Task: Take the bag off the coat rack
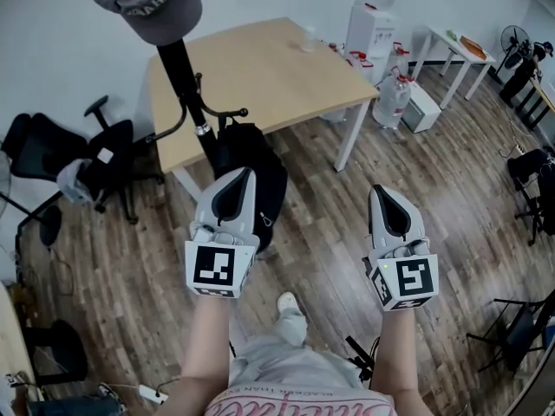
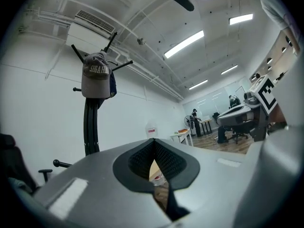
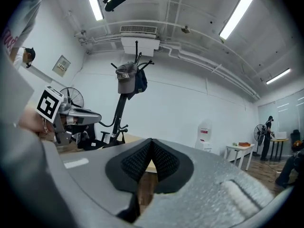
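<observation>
A black bag (image 1: pixel 264 170) hangs low on the black coat rack (image 1: pixel 185 81), beside the table. A grey cap (image 1: pixel 153 3) sits on top of the rack. My left gripper (image 1: pixel 249 174) is shut and empty, with its tips right in front of the bag; I cannot tell if they touch. My right gripper (image 1: pixel 380 191) hangs shut and empty over the floor, well to the right of the bag. The left gripper view looks up at the cap (image 2: pixel 96 79) and the rack pole (image 2: pixel 90 127). In the right gripper view the rack (image 3: pixel 120 109) stands far off behind the left gripper (image 3: pixel 71 116).
A wooden table (image 1: pixel 269 63) stands just behind the rack. Black office chairs (image 1: pixel 82 159) are at the left. A water dispenser (image 1: pixel 371 16), water bottles (image 1: pixel 392 99) and a white side table (image 1: pixel 458 48) are at the back right. The person's foot (image 1: pixel 287 304) is on the wooden floor.
</observation>
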The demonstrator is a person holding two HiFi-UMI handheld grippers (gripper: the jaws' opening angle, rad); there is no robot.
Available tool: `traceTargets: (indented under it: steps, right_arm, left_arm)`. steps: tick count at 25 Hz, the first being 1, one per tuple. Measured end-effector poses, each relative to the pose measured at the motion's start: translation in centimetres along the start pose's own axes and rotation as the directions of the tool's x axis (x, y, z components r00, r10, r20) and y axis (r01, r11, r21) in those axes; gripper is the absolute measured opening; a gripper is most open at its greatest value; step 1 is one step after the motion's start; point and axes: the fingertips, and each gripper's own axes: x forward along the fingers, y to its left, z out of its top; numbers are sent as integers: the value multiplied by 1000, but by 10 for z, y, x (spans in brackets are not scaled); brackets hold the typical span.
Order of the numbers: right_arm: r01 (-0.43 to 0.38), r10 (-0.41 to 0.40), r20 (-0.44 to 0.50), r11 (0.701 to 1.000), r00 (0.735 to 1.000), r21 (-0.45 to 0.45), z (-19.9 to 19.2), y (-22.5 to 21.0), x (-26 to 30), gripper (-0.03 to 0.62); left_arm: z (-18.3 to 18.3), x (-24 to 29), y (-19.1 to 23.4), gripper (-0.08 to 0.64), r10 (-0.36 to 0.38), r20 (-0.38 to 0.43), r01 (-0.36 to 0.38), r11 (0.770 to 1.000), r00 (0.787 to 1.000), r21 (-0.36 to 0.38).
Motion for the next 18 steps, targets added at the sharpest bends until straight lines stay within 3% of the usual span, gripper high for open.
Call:
traceTargets:
  steps: [7, 14, 18]
  right_arm:
    - [-81, 81, -7, 997, 997, 14, -4, 0, 73, 3]
    - [-161, 160, -24, 986, 987, -38, -5, 1, 121, 3]
    - [-196, 196, -5, 980, 981, -20, -3, 2, 134, 3]
  left_arm:
    - [-14, 43, 20, 18, -2, -14, 2, 1000, 1000, 28]
    - [-27, 74, 54, 18, 77, -39, -78, 997, 996, -11]
    - [-29, 78, 61, 18, 102, -47, -103, 995, 994, -1]
